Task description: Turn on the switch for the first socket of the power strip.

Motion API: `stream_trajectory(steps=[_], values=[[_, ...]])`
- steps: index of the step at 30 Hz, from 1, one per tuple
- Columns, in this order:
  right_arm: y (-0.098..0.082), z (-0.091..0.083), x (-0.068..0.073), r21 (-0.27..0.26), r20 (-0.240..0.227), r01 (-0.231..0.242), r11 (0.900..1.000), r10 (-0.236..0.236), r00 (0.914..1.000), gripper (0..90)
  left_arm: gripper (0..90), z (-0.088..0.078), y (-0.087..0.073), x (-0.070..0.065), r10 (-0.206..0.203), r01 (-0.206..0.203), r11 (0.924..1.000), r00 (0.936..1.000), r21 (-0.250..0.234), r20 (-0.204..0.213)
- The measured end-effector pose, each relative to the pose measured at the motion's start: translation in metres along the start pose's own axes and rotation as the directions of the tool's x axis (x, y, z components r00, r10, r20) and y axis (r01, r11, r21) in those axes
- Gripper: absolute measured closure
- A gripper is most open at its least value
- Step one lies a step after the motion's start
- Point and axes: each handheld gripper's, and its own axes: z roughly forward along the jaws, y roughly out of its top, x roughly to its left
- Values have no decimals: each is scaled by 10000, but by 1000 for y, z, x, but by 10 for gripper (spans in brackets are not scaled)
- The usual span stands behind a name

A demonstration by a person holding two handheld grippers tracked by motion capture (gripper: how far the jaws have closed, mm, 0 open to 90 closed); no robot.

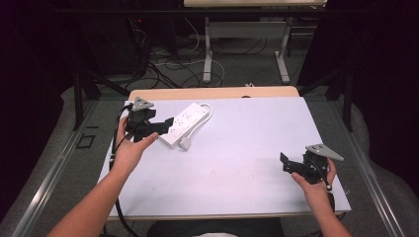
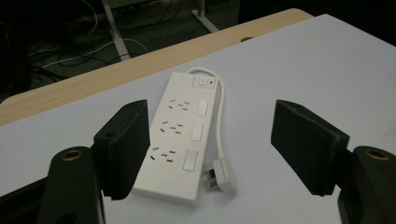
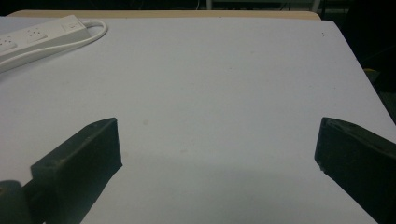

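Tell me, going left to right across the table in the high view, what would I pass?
Left gripper → white power strip with its plug → bare stretch of table → right gripper, held in a hand.

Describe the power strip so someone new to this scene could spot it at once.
Start at the pale table and go to its far left corner, just ahead of the left tool. There lies the white power strip, flat, with three socket rows, its cord looped alongside to a white plug.

I see the power strip (image 1: 185, 120) on the table's (image 1: 237, 148) far left, its plug (image 1: 186, 143) just beside its near end.
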Motion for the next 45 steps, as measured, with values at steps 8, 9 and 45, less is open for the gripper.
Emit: stream_trajectory(steps=[8, 9, 45], values=[[-1, 2, 1, 25, -51, 140, 9999, -140, 9999, 0, 323, 7, 12, -2, -33, 33, 10000, 9999, 4, 102], [-1, 2, 2, 90, -65, 96, 9999, -96, 9999, 0, 325, 8, 14, -2, -49, 49, 10000, 9999, -13, 110], [-4, 7, 5, 273, -286, 280, 9992, -272, 9992, 0, 438, 72, 56, -15, -1107, 1100, 9937, 9934, 233, 309]])
